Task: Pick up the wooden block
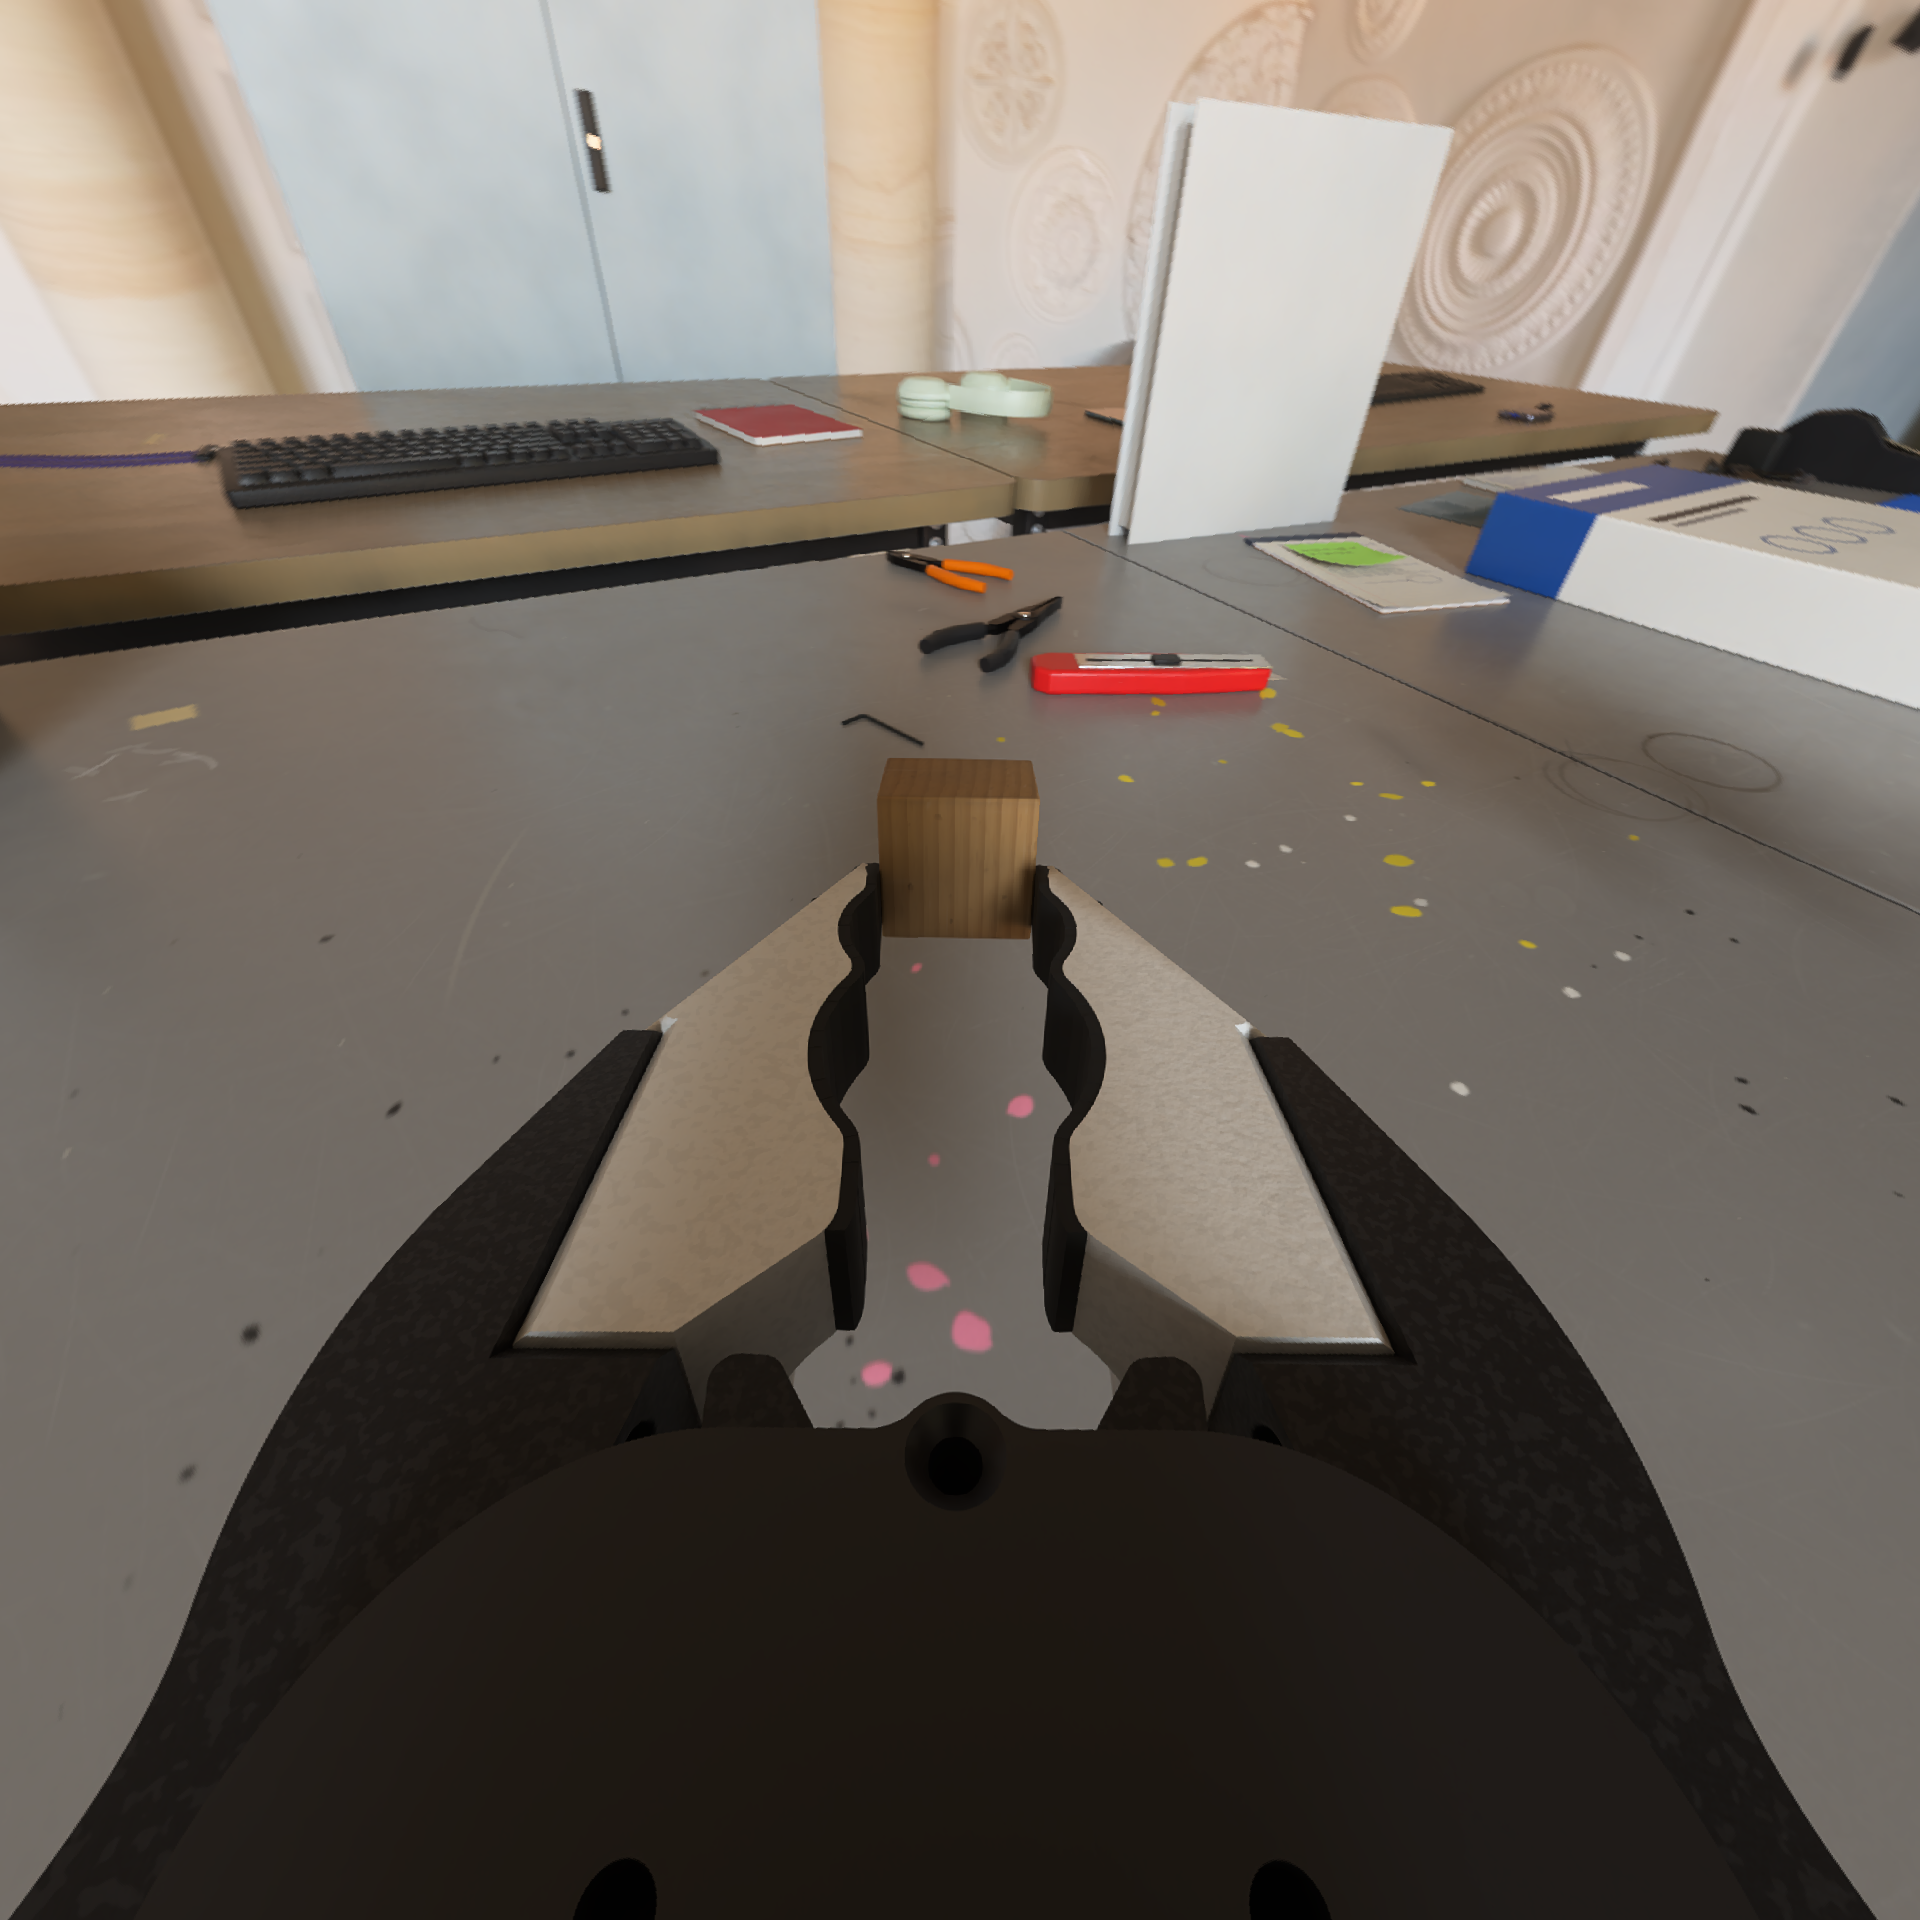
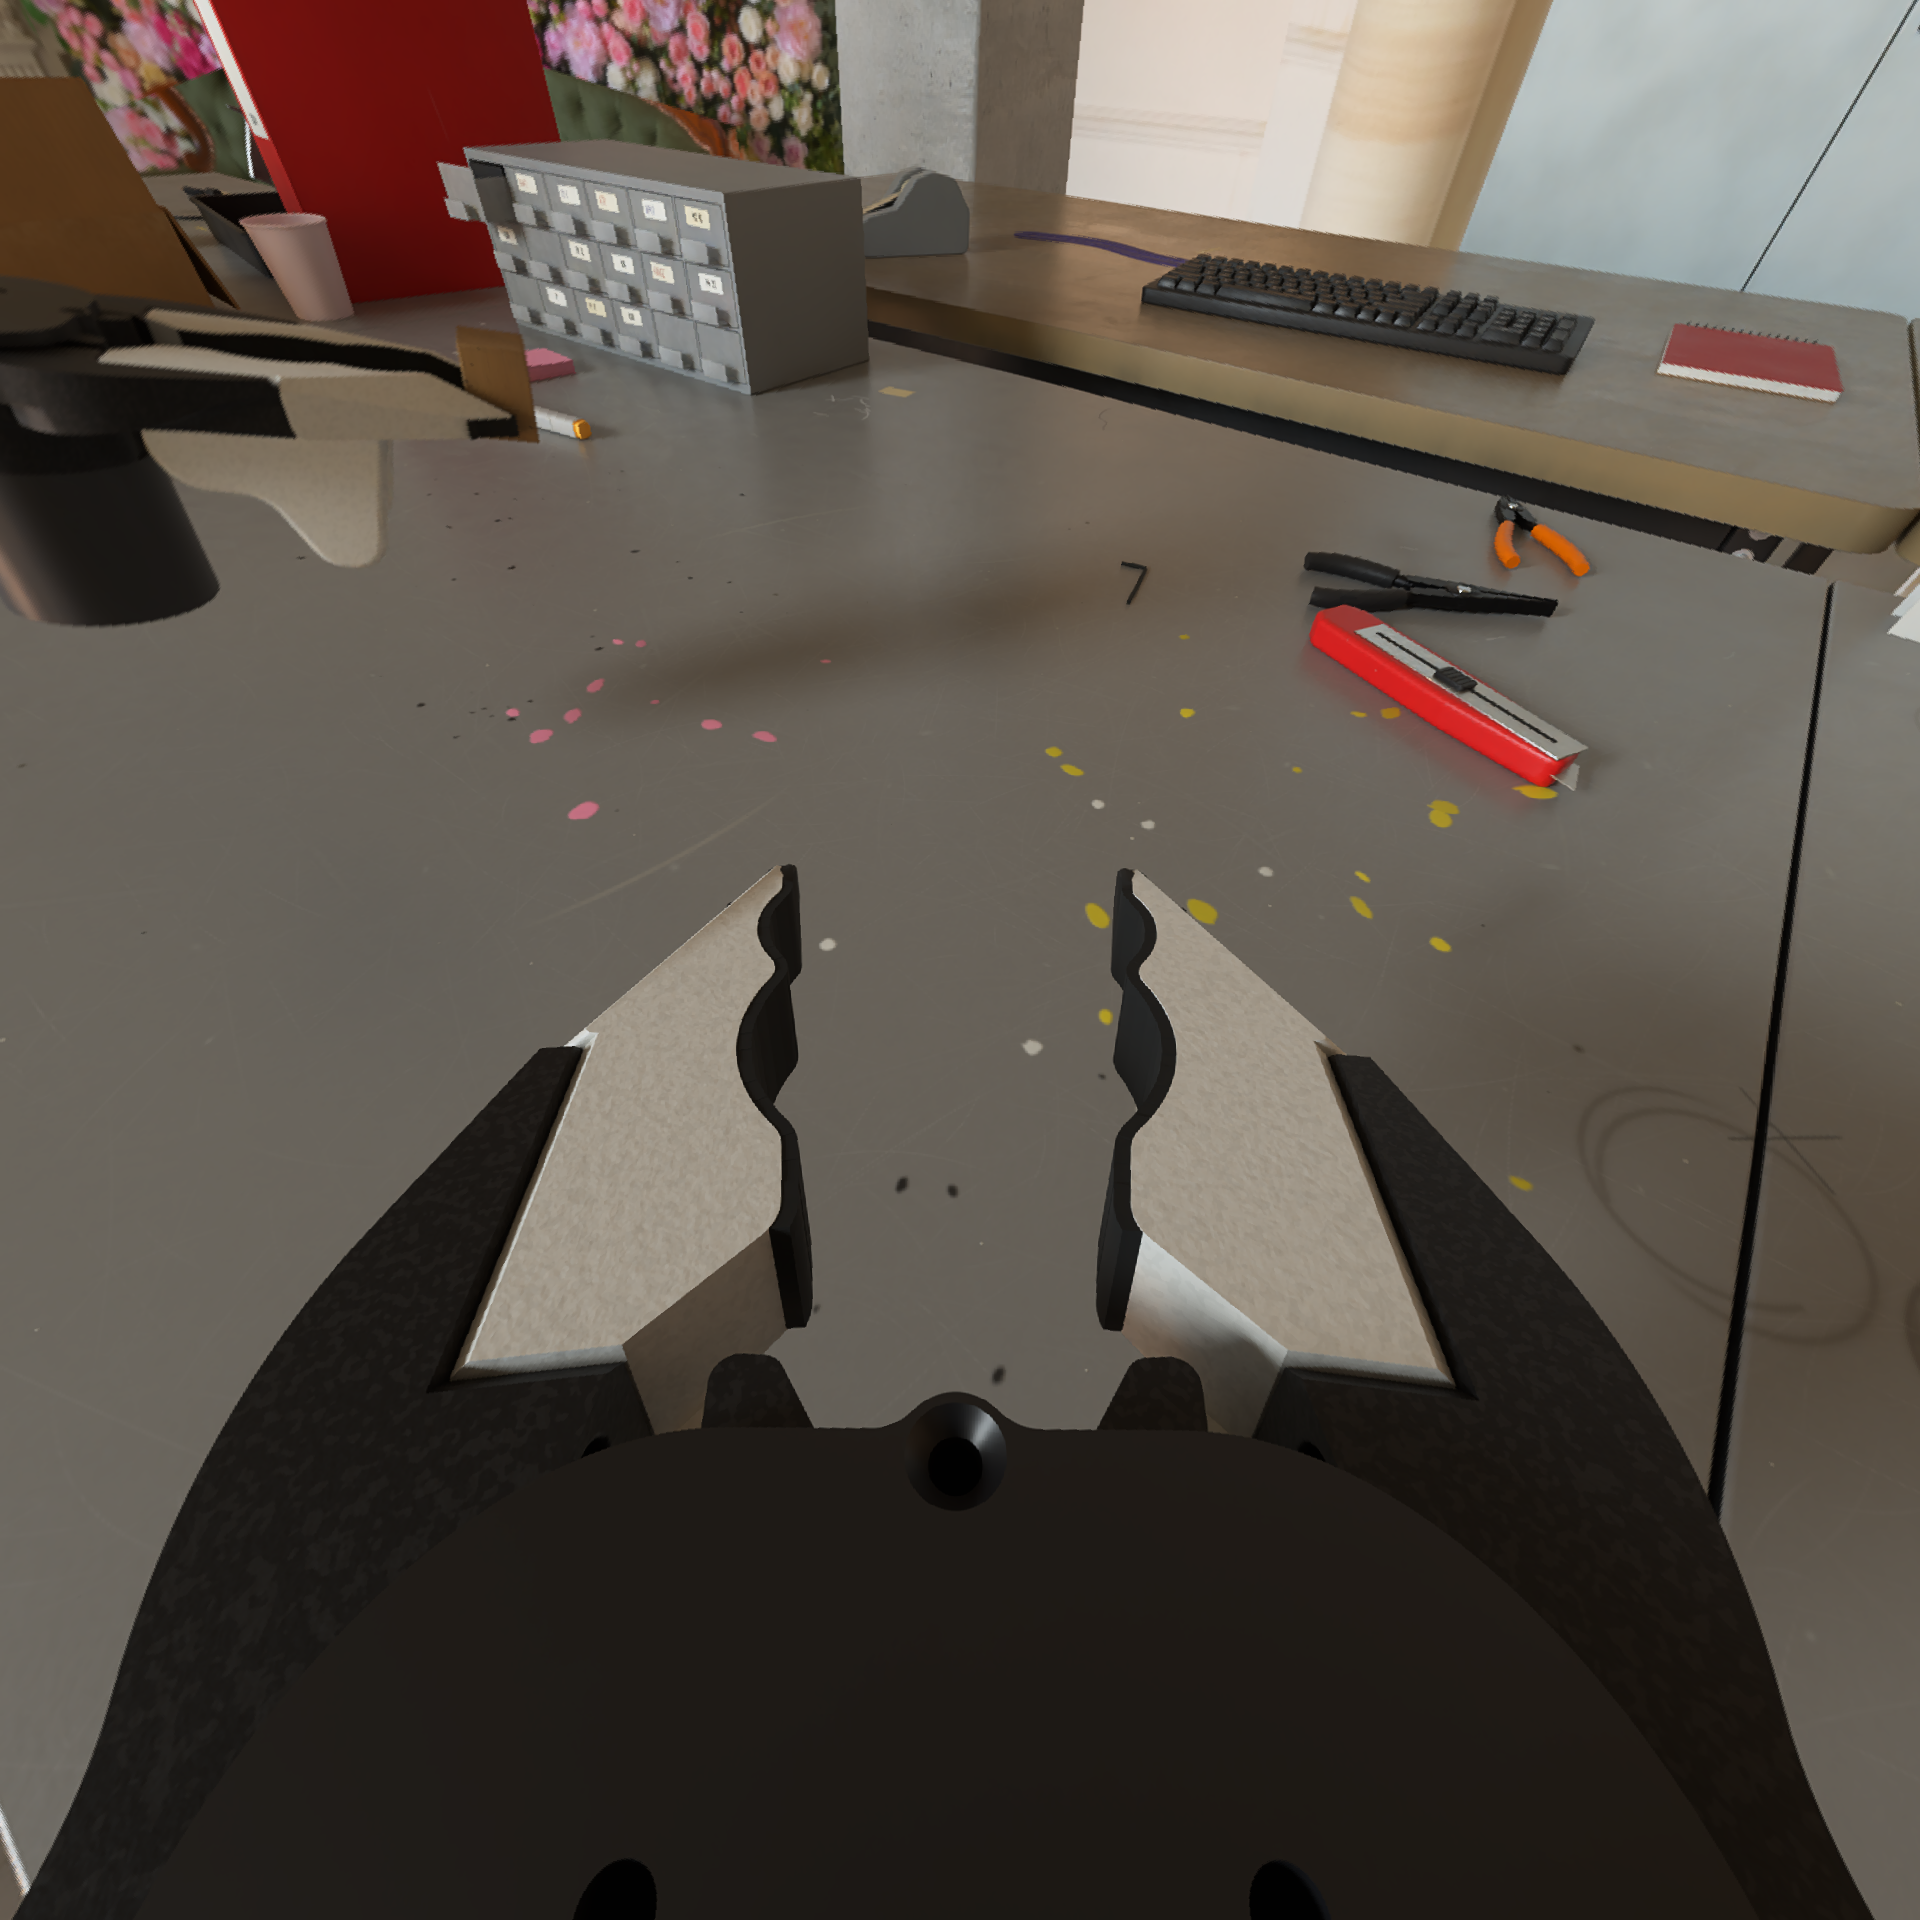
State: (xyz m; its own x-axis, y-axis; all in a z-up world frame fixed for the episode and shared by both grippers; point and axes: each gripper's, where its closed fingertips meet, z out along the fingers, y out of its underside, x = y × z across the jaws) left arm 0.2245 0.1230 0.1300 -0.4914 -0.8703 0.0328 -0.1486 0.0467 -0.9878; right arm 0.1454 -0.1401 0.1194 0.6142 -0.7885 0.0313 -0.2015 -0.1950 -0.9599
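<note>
- Gripping the wooden block (image 1: 957, 847) between its two fingertips, your left gripper (image 1: 957, 896) has the pads pressed against the block's left and right faces.
- Your right wrist view shows the same block (image 2: 497, 376) at the tip of the left gripper (image 2: 488, 400), up off the grey table (image 2: 935, 644), with a soft shadow on the tabletop below it.
- Your right gripper (image 2: 956, 891) hangs over the table with its fingers spread wide and nothing between them; only paint specks lie under the gap.
- Beyond the block, on the table, you have a small black hex key (image 1: 881, 728), black pliers (image 1: 989, 632), orange-handled pliers (image 1: 951, 571) and a red utility knife (image 1: 1151, 673).
- Farther back, a black keyboard (image 1: 470, 458) and a red notebook (image 1: 777, 423) sit on a wooden desk (image 1: 520, 530).
- On your right wrist view's far left, a grey drawer cabinet (image 2: 665, 260) and a pink cup (image 2: 301, 265) stand behind the left gripper.
</note>
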